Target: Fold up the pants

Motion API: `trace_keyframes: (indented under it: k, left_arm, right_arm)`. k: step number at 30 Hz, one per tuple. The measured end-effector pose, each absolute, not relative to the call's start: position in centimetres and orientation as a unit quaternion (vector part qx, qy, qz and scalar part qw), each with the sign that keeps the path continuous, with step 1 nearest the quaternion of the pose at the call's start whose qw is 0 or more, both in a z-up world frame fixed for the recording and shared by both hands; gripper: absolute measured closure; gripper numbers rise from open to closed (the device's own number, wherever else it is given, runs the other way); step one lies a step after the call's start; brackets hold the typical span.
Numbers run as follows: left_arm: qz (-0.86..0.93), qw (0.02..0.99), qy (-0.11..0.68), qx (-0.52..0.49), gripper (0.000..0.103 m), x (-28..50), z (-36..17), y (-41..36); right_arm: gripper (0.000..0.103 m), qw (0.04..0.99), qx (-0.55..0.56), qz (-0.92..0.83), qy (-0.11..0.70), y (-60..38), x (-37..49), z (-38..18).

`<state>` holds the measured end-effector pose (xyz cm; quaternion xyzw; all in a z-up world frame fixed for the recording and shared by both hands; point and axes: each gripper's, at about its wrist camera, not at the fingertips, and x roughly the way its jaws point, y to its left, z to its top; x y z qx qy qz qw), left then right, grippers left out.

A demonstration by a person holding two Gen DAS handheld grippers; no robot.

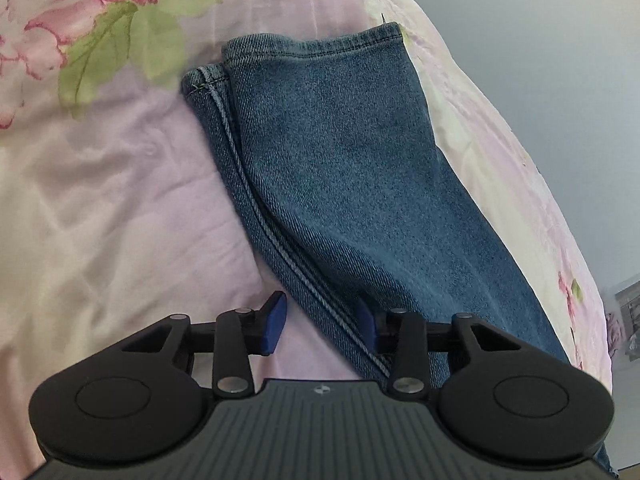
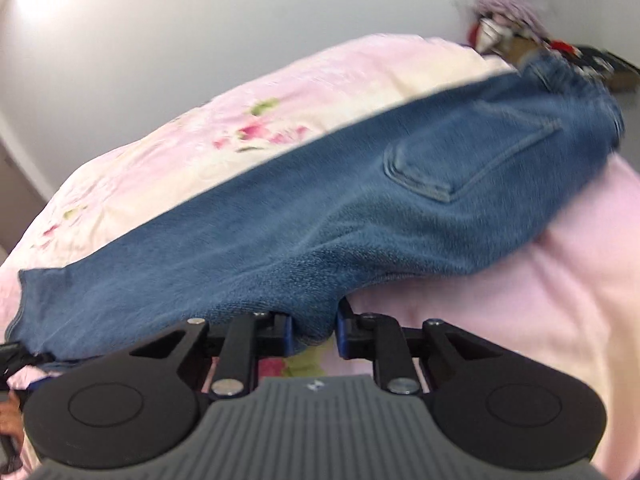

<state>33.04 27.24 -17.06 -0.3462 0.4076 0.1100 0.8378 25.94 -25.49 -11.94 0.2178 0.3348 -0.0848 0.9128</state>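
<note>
Blue denim pants (image 1: 340, 168) lie on a pink floral bedsheet (image 1: 100, 184), folded lengthwise, leg hems at the far end. My left gripper (image 1: 322, 320) is open low over the sheet, its blue pads either side of the seamed leg edge, right pad against the denim. In the right wrist view the pants (image 2: 320, 208) stretch across the bed with a back pocket (image 2: 468, 152) facing up. My right gripper (image 2: 312, 330) has its jaws part closed around a bulge of denim at the crotch edge; whether they pinch it I cannot tell.
The bed's far edge (image 1: 532, 184) drops off just right of the pants, with a grey wall (image 1: 560, 60) beyond. Cluttered items (image 2: 540, 40) sit past the bed's far corner. Bare sheet (image 2: 540, 300) lies to the right of my right gripper.
</note>
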Motion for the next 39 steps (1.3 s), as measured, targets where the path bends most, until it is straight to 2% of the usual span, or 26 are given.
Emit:
trace_keyframes:
  k: [4, 6, 12, 14, 19, 21, 23, 25, 28, 31, 34, 36, 39]
  left_arm:
    - [0.126, 0.834, 0.419, -0.336, 0.091, 33.3, -16.6, 27.7]
    - [0.134, 0.832, 0.423, -0.333, 0.096, 33.5, -16.1, 27.8]
    - [0.151, 0.855, 0.412, -0.275, 0.103, 32.3, -12.9, 26.9]
    - [0.205, 0.867, 0.413, -0.188, 0.103, 32.5, -12.9, 26.9]
    - [0.177, 0.861, 0.416, -0.231, 0.103, 30.5, -13.8, 31.6]
    - [0.171, 0.868, 0.401, -0.237, 0.098, 29.6, -13.1, 32.7]
    - [0.160, 0.869, 0.384, -0.270, 0.083, 29.1, -12.4, 34.1]
    - [0.154, 0.872, 0.355, -0.301, 0.062, 28.7, -11.8, 35.1]
    - [0.148, 0.874, 0.326, -0.329, 0.045, 29.6, -11.4, 35.3]
    - [0.133, 0.871, 0.322, -0.346, 0.038, 31.1, -11.8, 34.7]
    - [0.153, 0.878, 0.337, -0.304, 0.037, 33.2, -12.8, 33.0]
    - [0.186, 0.880, 0.335, -0.281, 0.039, 34.1, -13.6, 32.6]
    - [0.204, 0.870, 0.340, -0.294, 0.049, 35.3, -14.6, 33.4]
  right_arm:
    - [0.092, 0.927, 0.137, -0.060, 0.345, -26.1, 26.7, -8.2]
    - [0.093, 0.923, 0.111, -0.054, 0.364, -26.3, 27.2, -7.9]
    - [0.093, 0.897, 0.058, -0.037, 0.437, -26.1, 27.2, -10.9]
    - [0.093, 0.892, 0.054, -0.040, 0.446, -26.0, 27.0, -12.4]
    - [0.093, 0.874, 0.064, -0.041, 0.481, -26.0, 27.7, -16.8]
    - [0.092, 0.872, 0.061, -0.041, 0.483, -25.9, 27.8, -17.4]
    - [0.092, 0.872, 0.056, -0.040, 0.484, -25.7, 28.1, -17.5]
    - [0.092, 0.873, 0.052, -0.036, 0.483, -25.7, 28.0, -17.5]
    - [0.092, 0.873, 0.053, -0.035, 0.483, -25.7, 28.1, -17.4]
    - [0.092, 0.873, 0.051, -0.036, 0.484, -25.6, 28.3, -17.4]
    - [0.092, 0.873, 0.051, -0.034, 0.484, -25.7, 28.0, -17.4]
    - [0.092, 0.873, 0.050, -0.034, 0.484, -25.7, 27.9, -17.4]
    - [0.092, 0.873, 0.048, -0.030, 0.484, -25.7, 27.9, -17.3]
